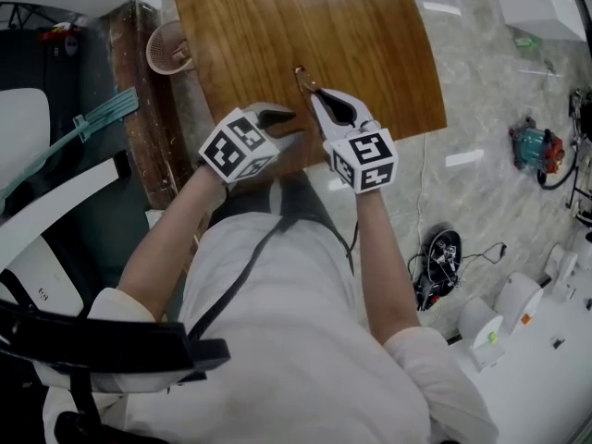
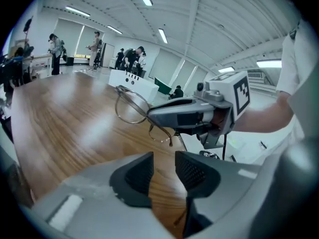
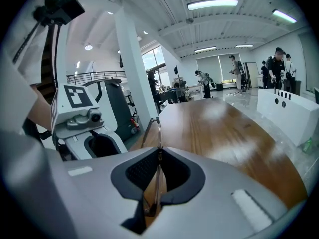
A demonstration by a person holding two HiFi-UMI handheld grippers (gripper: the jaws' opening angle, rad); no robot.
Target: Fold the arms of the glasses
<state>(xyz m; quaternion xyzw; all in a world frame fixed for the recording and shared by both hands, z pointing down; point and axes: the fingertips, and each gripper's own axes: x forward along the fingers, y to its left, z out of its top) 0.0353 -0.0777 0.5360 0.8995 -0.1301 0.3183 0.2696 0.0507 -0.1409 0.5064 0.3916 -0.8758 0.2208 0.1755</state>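
One pair of glasses (image 2: 130, 111) is clamped in the right hand-held gripper (image 3: 159, 156) above the desk (image 1: 277, 26). The left hand-held gripper (image 2: 164, 161) is found apart, empty. They are judged light and fragile, best gripped by an arm (image 2: 128, 97).

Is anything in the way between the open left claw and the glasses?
Nothing visible. The open, empty left gripper faces the glasses across open space above the table; the right gripper holds them.

Wooden table (image 1: 370, 54), pale marble floor (image 1: 490, 91), white column (image 3: 130, 63), ceiling strip lights (image 3: 212, 4), bright windows (image 3: 151, 59).
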